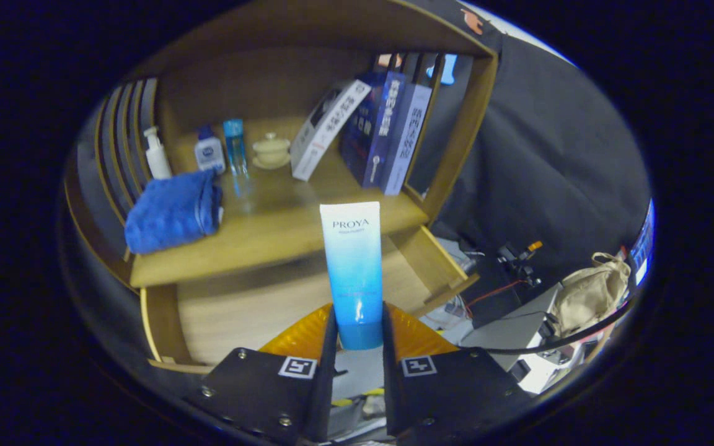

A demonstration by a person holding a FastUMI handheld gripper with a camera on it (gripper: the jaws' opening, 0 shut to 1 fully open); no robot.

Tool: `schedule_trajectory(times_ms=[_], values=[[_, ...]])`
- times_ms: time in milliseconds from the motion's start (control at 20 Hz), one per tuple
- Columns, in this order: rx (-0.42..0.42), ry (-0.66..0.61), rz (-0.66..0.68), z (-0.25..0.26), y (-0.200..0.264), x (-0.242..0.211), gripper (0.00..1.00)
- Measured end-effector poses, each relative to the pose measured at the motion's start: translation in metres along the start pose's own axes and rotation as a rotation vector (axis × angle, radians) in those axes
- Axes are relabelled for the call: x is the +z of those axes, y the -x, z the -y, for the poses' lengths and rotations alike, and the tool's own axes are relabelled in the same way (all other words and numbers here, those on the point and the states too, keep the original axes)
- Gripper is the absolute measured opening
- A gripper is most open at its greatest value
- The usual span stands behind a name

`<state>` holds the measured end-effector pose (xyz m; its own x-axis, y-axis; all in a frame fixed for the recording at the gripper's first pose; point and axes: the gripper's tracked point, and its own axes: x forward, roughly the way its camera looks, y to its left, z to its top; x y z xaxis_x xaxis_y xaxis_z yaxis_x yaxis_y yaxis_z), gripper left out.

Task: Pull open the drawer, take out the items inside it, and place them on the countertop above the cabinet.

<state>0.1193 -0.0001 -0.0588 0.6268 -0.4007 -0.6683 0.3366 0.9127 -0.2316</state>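
My gripper [360, 325] is shut on the cap end of a white-to-blue cosmetic tube [353, 260], which points straight ahead from between the fingers. Below and ahead of the tube the wooden drawer [251, 310] stands pulled open, and its pale bottom looks bare. Above the drawer runs the wooden countertop [270, 232] of the cabinet. The tube's far end reaches over the countertop's front edge.
On the countertop lie a folded blue towel [173, 212], a white pump bottle [157, 155], a small white bottle [209, 152], a slim blue bottle [235, 145], a lidded cup [271, 150] and several leaning boxes [369, 127]. Cables and a tan bag [592, 291] sit right of the cabinet.
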Motion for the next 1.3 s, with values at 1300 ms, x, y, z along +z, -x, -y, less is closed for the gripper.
schedule_trajectory(times_ms=[1300], values=[[0.294, 0.070, -0.018, -0.096, -0.130, 0.021, 0.35]])
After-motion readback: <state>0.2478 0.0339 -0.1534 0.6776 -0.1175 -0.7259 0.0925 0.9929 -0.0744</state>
